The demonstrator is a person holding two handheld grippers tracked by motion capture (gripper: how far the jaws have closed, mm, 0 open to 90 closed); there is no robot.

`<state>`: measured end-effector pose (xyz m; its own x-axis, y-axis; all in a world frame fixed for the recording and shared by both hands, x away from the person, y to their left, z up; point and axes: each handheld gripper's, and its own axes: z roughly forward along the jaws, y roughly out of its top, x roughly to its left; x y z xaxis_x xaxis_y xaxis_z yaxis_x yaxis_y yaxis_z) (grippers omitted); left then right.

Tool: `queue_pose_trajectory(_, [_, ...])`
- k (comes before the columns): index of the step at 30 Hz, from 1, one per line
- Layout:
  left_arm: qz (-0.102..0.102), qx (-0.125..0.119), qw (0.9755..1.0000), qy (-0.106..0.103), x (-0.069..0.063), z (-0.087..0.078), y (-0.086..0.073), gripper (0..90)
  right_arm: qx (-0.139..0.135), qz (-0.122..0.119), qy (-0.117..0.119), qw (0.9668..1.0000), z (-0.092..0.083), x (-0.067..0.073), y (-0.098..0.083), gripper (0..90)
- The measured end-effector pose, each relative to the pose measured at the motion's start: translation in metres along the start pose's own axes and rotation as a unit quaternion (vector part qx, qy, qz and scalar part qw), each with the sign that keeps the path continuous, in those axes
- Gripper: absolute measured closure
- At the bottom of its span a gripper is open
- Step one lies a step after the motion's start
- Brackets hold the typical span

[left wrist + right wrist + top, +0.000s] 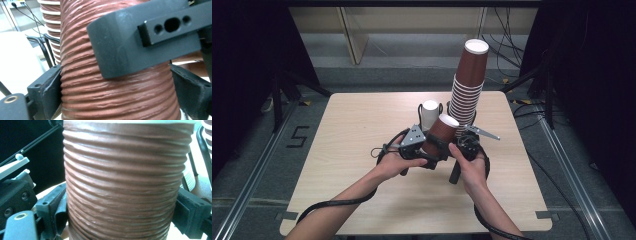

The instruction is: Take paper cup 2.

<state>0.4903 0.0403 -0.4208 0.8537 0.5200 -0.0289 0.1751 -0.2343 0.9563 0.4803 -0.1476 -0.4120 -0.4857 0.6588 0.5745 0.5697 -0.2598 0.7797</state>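
Both hands are bracing one ribbed brown cup (438,136) above the worktop (357,150): the left gripper (424,155) and right gripper (457,145) are each clamping it between part-open jaws, probably to pull nested cups apart. Behind, the tall cup stack (467,95) is leaning, awaiting it.

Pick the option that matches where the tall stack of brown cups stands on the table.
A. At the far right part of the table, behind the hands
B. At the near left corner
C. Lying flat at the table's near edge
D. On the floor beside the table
A: in the high view the stack of brown cups stands upright at the far right of the table, beyond the right tongs.
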Motion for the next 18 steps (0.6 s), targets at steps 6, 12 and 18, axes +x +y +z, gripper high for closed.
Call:
queue_pose_trajectory(6, [0.005,-0.004,1.0000,0.000,0.0000,-0.0032,0.0011,10.5,0.002,0.010,0.006,0.9999,-0.0009,0.0029,0.0011,11.6])
queue_pose_trajectory(12, [0.008,-0.009,0.9999,-0.001,-0.0001,-0.0048,0.0017,10.9,0.001,0.016,0.013,0.9998,-0.0013,0.0025,0.0011,10.9])
queue_pose_trajectory(18, [0.008,-0.008,0.9999,0.001,-0.0005,-0.0061,0.0020,11.1,0.004,0.016,0.016,0.9997,-0.0012,0.0022,0.0016,10.7])
